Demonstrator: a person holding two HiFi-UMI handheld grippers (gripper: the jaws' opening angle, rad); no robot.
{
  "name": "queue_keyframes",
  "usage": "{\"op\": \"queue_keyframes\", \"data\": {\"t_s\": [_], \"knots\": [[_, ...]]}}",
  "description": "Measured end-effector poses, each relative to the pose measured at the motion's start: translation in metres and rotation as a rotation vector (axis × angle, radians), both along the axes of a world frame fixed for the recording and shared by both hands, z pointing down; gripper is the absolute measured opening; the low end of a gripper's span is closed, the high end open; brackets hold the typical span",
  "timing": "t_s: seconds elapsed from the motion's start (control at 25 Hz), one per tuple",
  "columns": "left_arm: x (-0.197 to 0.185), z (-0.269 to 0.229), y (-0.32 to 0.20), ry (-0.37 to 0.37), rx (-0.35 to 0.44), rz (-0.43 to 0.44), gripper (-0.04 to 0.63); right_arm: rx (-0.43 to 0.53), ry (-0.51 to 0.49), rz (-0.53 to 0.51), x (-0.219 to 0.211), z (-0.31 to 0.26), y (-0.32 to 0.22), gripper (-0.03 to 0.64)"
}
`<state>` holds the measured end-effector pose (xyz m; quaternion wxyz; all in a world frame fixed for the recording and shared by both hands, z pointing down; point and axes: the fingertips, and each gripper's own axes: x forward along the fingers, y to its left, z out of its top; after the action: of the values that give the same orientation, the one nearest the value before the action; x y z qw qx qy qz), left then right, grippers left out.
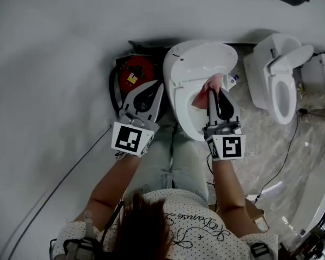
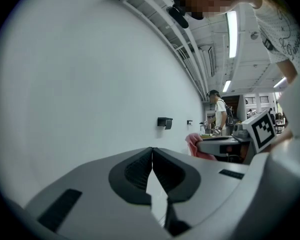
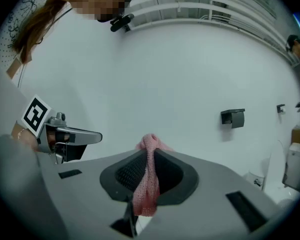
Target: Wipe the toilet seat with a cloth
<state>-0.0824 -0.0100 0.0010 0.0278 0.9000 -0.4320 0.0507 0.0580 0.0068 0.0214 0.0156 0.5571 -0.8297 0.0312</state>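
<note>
**Desk:** What is seen at the fingers of the right gripper [image 3: 150, 151]?

**Photographer:** A pink cloth [image 3: 147, 181] is clamped between its closed jaws. A bunch is pushed out past the tips, and a strip is draped down the gap between the pads.

**Desk:** And the left gripper [image 2: 151, 151]?

**Photographer:** Its jaws are pressed together tip to tip. Nothing is gripped between them.

**Desk:** Where is the cloth placed in the head view?

**Photographer:** The pink cloth [image 1: 203, 95] is carried at the tips of the right gripper [image 1: 213, 90], over the open bowl and inside the ring of the toilet seat [image 1: 178, 104]. Whether the seat is touched by it cannot be told.

**Desk:** How is the other gripper set against that?

**Photographer:** The left gripper [image 1: 158, 85] is held just beside the seat's outer rim, at its 9 o'clock, apart from the cloth. Each gripper is backed by a marker cube [image 1: 227, 147] at 6 o'clock of its jaws.

**Desk:** What is framed further out?

**Photographer:** The lid [image 1: 203, 58] is raised at 12 o'clock of the seat. A red round object [image 1: 135, 72] is seen at 10 o'clock of the toilet, and a second toilet [image 1: 279, 85] at 3 o'clock. In the right gripper view, a black wall-mounted box [image 3: 233, 117] is seen at 2 o'clock of the jaw tips. In the left gripper view, a standing person [image 2: 220, 111] is caught well beyond the cloth, at 2 o'clock.
</note>
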Motion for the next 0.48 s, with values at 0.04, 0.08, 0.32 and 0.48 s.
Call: {"op": "queue_keyframes", "data": {"t_s": [0.04,0.08,0.32,0.48], "knots": [[-0.001,-0.004,0.002,0.006,0.008,0.001,0.005,-0.008,-0.001,0.011,0.001,-0.003,0.002,0.055],[-0.002,-0.007,0.004,0.011,0.013,0.002,0.005,-0.019,0.001,0.025,0.002,-0.004,0.004,0.055],[-0.006,-0.052,0.019,0.022,0.056,0.011,0.005,-0.045,0.013,0.062,0.007,-0.041,0.017,0.044],[-0.01,-0.074,0.028,0.019,0.081,0.021,0.005,-0.026,0.02,0.057,0.003,-0.061,0.025,0.041]]}}
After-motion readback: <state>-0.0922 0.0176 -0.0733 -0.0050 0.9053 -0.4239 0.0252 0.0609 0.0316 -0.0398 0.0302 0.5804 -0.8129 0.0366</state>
